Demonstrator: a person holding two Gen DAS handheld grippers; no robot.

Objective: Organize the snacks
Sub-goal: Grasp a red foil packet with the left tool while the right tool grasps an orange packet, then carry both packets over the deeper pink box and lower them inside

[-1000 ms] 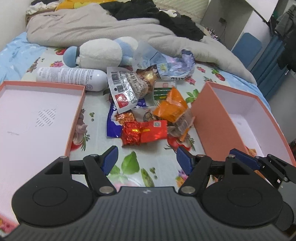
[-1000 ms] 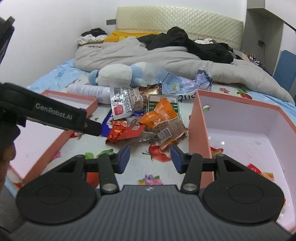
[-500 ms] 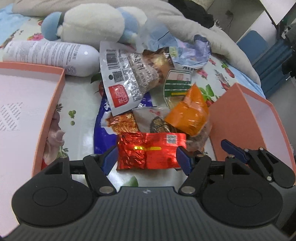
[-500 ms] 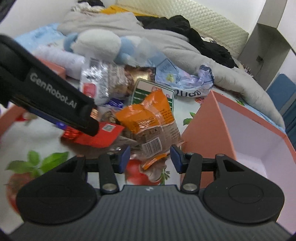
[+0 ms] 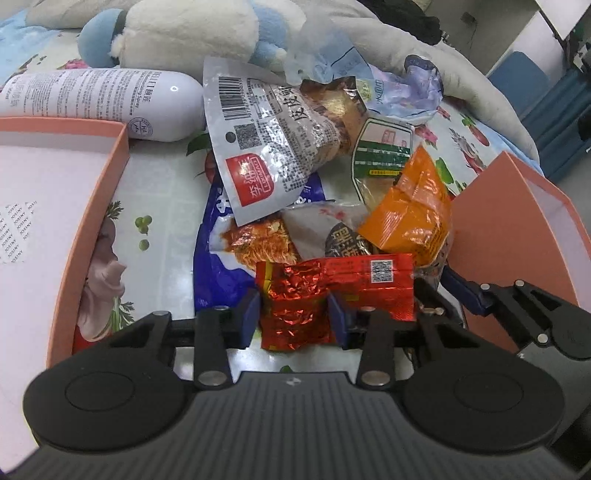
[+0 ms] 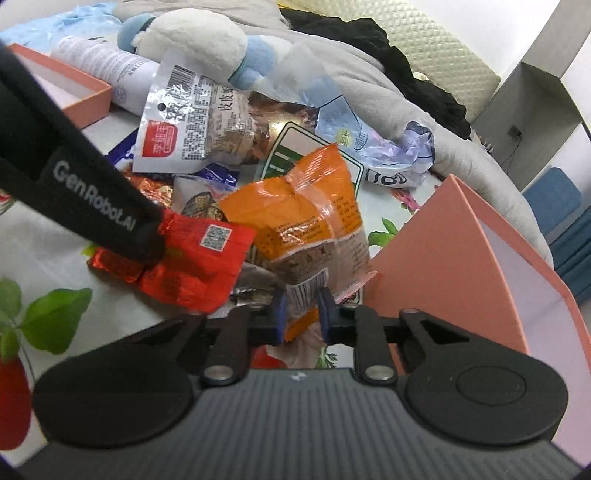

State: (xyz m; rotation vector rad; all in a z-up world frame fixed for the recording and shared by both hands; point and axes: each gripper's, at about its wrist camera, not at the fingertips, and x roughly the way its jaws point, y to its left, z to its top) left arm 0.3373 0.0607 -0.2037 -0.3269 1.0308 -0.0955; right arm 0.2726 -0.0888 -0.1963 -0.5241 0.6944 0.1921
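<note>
Here the left tool (image 5: 293, 316) has its 2 blue pads on either side of the crinkled end of a red foil snack packet (image 5: 334, 295), the pads touching the foil. The right tool (image 6: 300, 313) pinches the lower edge of an orange snack bag (image 6: 301, 221) between its narrowed pads. Both packets lie at the near edge of a snack pile on a bed sheet (image 5: 159, 206) printed with fruit and vegetables. A salmon-pink box (image 5: 62, 206) sits to the left of the pile, and a 2nd salmon-pink box (image 6: 461, 258) stands just right of the orange bag. Behind these lie a silver packet with a barcode (image 5: 269, 147) and a green-and-white packet (image 5: 382, 147). Farther back rest a white spray bottle (image 5: 99, 99) on its side and a white-and-blue plush toy (image 5: 192, 33).
</note>
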